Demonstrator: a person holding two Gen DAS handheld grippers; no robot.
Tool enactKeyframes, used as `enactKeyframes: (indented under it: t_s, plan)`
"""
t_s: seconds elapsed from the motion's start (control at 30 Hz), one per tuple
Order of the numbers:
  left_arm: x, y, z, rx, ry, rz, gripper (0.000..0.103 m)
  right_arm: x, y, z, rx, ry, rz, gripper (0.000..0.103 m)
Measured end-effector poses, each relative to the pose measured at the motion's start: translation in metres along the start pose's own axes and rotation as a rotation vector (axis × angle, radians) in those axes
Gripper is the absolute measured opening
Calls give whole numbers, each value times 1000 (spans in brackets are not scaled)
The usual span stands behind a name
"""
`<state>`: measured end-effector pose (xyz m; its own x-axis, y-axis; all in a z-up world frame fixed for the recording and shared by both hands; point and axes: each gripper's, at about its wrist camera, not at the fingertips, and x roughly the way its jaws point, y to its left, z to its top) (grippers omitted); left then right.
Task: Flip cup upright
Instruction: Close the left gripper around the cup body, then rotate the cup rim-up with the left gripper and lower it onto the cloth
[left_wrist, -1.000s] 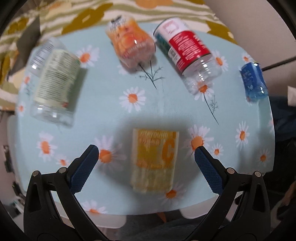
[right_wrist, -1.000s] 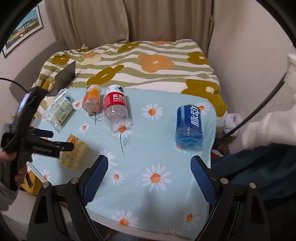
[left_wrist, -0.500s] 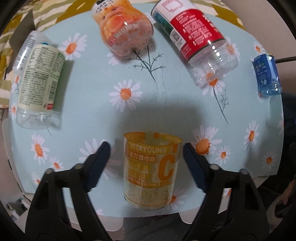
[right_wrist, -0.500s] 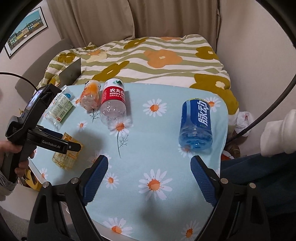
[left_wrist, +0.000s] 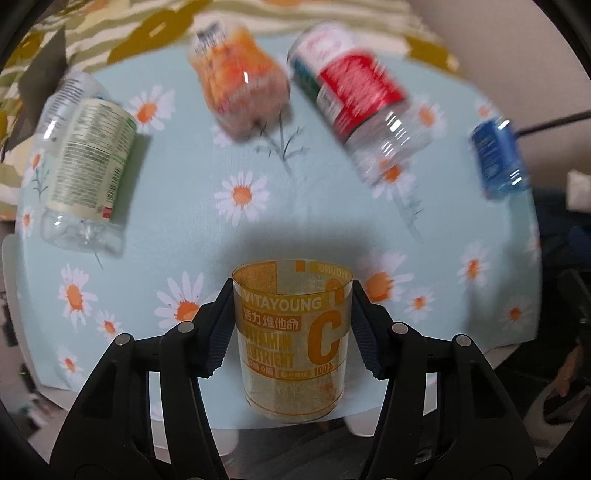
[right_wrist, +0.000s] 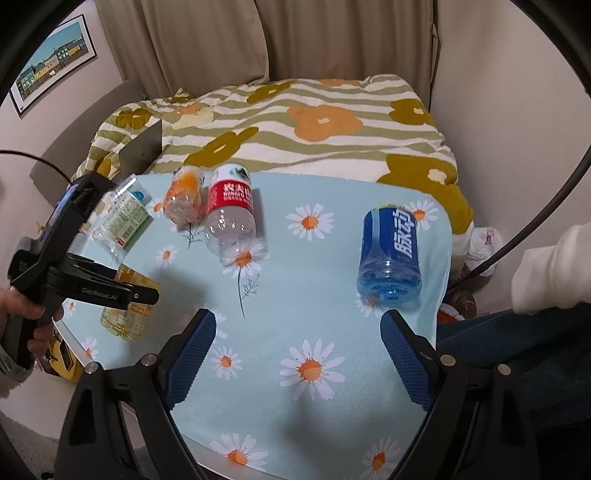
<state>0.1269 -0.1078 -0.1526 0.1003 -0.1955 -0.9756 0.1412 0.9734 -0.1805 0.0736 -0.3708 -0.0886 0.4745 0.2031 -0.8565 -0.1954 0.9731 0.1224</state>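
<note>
A clear yellow cup (left_wrist: 293, 339) printed VITAYOUNG lies on its side near the table's front left edge, its open mouth pointing away from the left camera. My left gripper (left_wrist: 291, 328) is shut on the cup, one pad on each side of it. In the right wrist view the cup (right_wrist: 127, 314) shows under the left gripper (right_wrist: 122, 291). My right gripper (right_wrist: 295, 354) is open and empty above the table's front middle.
Several plastic bottles lie on the daisy tablecloth (right_wrist: 306, 295): green-label (left_wrist: 86, 166), orange (left_wrist: 240, 92), red-label (left_wrist: 354, 96), blue (right_wrist: 389, 254). A bed with a flowered blanket (right_wrist: 295, 122) lies behind. The table edge is just under the cup.
My left gripper moved down to the cup and its jaws closed from wide open onto the cup's sides. The right gripper stayed open and shifted slightly.
</note>
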Motion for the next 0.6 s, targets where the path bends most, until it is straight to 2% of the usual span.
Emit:
enactKeyframes:
  t_s: [0.13, 0.2, 0.3, 0.47, 0.6]
  plan:
    - [-27, 5, -18, -32, -235, 2, 62, -5, 3, -2, 29, -42, 22, 89]
    - [-31, 7, -27, -47, -370, 13, 62, -3, 6, -4, 56, -48, 45, 89]
    - [-26, 11, -37, -51, -509, 17, 62, 6, 11, -5, 93, -41, 83, 89]
    - [-10, 8, -41, -28, -645, 19, 62, 17, 25, -13, 63, -35, 55, 89]
    - [10, -2, -46, 25, -669, 59, 63, 18, 31, -18, 25, -42, 15, 89]
